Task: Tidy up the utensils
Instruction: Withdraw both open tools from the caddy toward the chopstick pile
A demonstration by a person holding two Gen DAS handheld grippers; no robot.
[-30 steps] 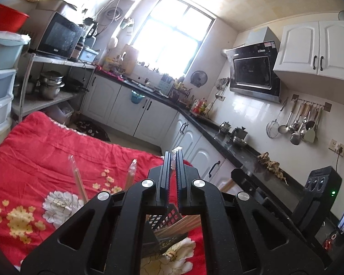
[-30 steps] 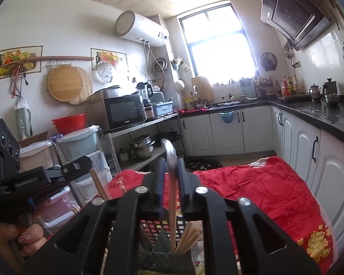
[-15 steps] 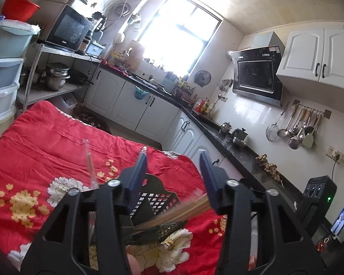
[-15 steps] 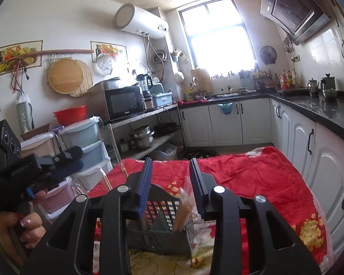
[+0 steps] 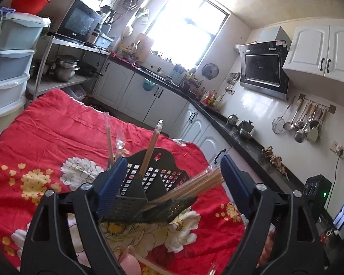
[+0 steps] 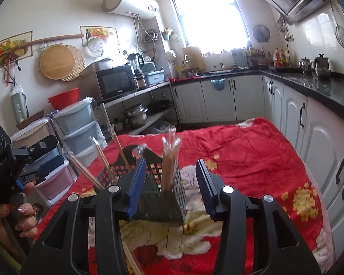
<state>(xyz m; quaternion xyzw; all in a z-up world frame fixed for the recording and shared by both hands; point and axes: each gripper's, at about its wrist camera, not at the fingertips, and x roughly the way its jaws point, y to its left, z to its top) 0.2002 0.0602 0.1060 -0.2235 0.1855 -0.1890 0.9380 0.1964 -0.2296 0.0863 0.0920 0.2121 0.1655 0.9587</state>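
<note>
Both sets of jaws have just been opening. Left gripper [image 5: 169,178] and right gripper [image 6: 172,183] are seen parted, nothing clamped. Chopsticks [image 6: 169,160] are released into the caddy [image 6: 169,204] on the red cloth [image 6: 252,155]; that placement is judged complete.

The left gripper [image 5: 169,178] is matte black plastic, built from 2 broad arms with triangular cut-outs and round silver screw heads at the pivots. Its fingers [image 5: 111,182] carry dark blue ribbed pads. The right gripper [image 6: 170,183] has the same build: black linkage arms, silver screws, blue ridged pads. Seen from the right wrist, the left gripper's black body bears round dials and faint white lettering, with a blue part near the handle. The hand [image 6: 23,220] on that handle has glossy painted nails.
</note>
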